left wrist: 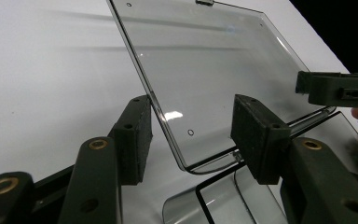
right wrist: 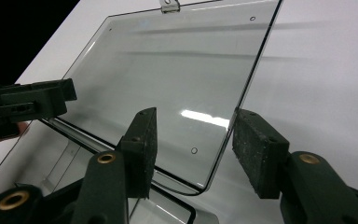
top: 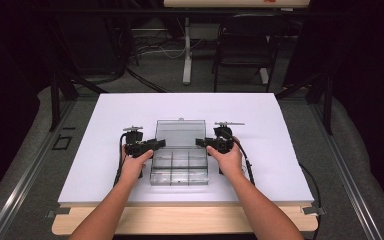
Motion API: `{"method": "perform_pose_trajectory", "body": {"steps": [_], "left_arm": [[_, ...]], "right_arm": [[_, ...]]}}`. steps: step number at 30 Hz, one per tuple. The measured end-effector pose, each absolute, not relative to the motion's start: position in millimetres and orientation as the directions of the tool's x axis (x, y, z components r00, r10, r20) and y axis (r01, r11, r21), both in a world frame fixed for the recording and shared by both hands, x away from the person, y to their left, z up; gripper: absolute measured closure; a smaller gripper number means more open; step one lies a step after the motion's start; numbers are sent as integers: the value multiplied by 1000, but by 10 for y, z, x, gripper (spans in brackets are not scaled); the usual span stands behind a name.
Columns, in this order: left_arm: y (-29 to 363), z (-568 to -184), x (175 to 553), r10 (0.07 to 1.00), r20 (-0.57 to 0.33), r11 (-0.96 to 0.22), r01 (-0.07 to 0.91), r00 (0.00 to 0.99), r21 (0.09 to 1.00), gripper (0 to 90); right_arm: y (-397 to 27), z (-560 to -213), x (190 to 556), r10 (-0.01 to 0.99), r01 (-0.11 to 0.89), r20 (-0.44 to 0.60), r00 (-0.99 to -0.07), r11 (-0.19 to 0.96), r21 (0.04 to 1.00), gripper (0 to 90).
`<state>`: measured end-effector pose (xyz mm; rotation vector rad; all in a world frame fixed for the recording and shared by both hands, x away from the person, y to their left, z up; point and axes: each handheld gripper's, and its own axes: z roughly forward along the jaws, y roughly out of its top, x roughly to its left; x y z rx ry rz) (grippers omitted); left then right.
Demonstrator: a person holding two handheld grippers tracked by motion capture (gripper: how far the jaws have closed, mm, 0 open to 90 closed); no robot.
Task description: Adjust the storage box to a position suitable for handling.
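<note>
A clear plastic compartment box [top: 179, 167] is seen near the front edge of the white table top [top: 105, 150], about midway between its left and right edges, with its hinged lid [top: 181, 132] laid open towards the far edge. The lid's left edge is straddled by the left gripper [top: 156, 144] and its right edge by the right gripper [top: 201, 142]. In the left gripper view the pads [left wrist: 135, 135] are held wide, with the lid's edge [left wrist: 168, 126] between them untouched; the right gripper's pads [right wrist: 142, 147] are likewise spread and clear of the lid [right wrist: 177, 74]. Nothing is gripped, so the lid appears to be resting freely.

If the lid is to be handled next, both sides are best taken evenly (a one-sided pull would probably twist the hinge), and the thin edge should be seated squarely between the pads, since smooth plastic is likely to slip.

The table top is otherwise bare, with a wooden strip [top: 180, 220] along its front edge. Beyond the far edge a dark room is seen, with a black chair [top: 245, 45], a white stand [top: 187, 50] and loose cables [top: 150, 50] on a grey floor.
</note>
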<state>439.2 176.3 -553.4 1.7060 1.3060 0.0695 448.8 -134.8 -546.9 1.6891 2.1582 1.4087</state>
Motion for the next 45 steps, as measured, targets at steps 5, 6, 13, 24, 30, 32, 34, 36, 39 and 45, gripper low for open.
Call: {"method": "perform_pose_trajectory", "body": {"steps": [5, 6, 13, 24, 30, 32, 34, 36, 39, 45], "left_arm": [[1764, -5537, 4396, 771, -474, 22, 725, 426, 688, 478], [1764, -5538, 4397, 771, -475, 23, 726, 425, 687, 477], [1771, -5541, 4404, 766, -493, 34, 741, 412, 671, 477], [1775, -5553, 4410, 760, -519, 59, 755, 390, 653, 477], [1777, -5561, 4417, 756, -534, 71, 764, 377, 641, 476], [1778, -5562, 4419, 755, -540, 75, 769, 372, 635, 476], [1778, -5562, 4420, 755, -543, 78, 772, 368, 631, 475], [1779, -5563, 4420, 755, -545, 79, 774, 365, 628, 475], [1784, -5566, 4425, 752, -554, 85, 781, 357, 619, 474], [1785, -5572, 4429, 748, -566, 97, 786, 348, 611, 475]], "right_arm": [[-1349, -5475, 4492, 792, 749, 474, -385, -31, 661, 502], [-1352, -5475, 4494, 792, 751, 474, -385, -30, 660, 503], [-1352, -5484, 4501, 789, 762, 490, -370, -44, 646, 498], [-1363, -5494, 4512, 783, 779, 513, -351, -59, 624, 498], [-1369, -5507, 4522, 775, 789, 534, -339, -75, 610, 498], [-1367, -5510, 4522, 774, 792, 541, -329, -86, 604, 498], [-1370, -5512, 4521, 772, 796, 546, -324, -90, 599, 498], [-1373, -5518, 4521, 769, 796, 551, -325, -93, 598, 498], [-1382, -5527, 4521, 765, 800, 560, -319, -99, 592, 498], [-1384, -5530, 4524, 763, 805, 567, -310, -107, 583, 498]]}}
